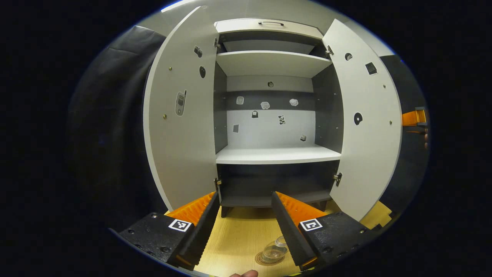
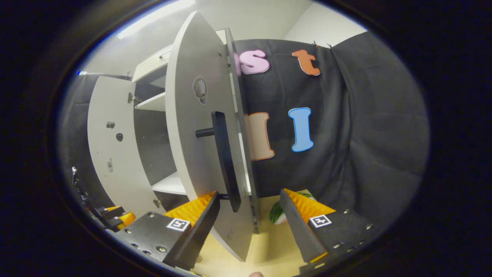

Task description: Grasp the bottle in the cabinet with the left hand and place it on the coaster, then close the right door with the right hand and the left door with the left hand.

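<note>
A clear bottle [image 1: 274,251] stands on a round brown coaster [image 1: 262,262] on the wooden table, low in the left gripper view. It sits below and between the fingers of my left gripper [image 1: 244,194], which is open and holds nothing. The white cabinet [image 1: 276,154] faces me with its left door [image 1: 180,127] and right door [image 1: 369,123] swung wide and its shelves bare. In the right gripper view the right door [image 2: 192,134] stands edge-on. Its black handle [image 2: 225,161] lies between the spread fingers of my open right gripper [image 2: 249,192].
Light wooden tabletop [image 1: 238,238] runs in front of the cabinet. A green striped object [image 2: 275,214] lies on the table behind the right door. Black cloth wall [image 2: 346,154] closes the right side. The left gripper [image 2: 115,216] shows low left in the right gripper view.
</note>
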A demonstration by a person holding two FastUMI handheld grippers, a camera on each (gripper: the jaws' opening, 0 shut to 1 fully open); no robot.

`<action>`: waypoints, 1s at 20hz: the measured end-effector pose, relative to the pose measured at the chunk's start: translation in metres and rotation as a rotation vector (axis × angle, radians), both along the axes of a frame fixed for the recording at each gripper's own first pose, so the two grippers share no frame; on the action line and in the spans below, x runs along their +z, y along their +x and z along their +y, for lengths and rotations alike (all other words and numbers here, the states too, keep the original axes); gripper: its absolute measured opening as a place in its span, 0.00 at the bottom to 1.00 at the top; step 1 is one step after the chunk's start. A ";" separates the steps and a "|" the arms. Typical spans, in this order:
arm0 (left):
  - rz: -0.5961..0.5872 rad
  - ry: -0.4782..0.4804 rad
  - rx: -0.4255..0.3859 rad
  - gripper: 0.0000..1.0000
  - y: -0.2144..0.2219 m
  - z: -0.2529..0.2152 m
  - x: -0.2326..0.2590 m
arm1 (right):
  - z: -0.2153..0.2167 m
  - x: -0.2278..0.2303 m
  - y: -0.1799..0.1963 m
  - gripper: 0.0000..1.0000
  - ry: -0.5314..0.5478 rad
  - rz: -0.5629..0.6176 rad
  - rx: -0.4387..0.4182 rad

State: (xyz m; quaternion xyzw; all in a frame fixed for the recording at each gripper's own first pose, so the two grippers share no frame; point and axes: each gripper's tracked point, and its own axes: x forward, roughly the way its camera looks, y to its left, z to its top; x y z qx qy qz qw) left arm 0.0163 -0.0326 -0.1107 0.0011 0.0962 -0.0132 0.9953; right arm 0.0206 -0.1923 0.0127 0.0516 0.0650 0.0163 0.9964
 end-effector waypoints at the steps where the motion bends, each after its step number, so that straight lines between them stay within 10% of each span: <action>1: 0.003 0.001 0.001 0.87 0.000 0.001 -0.001 | 0.006 -0.001 0.001 0.97 0.008 0.002 0.016; 20: -0.018 -0.020 0.059 0.87 -0.006 0.040 0.015 | 0.096 -0.006 0.042 0.98 -0.012 -0.029 0.155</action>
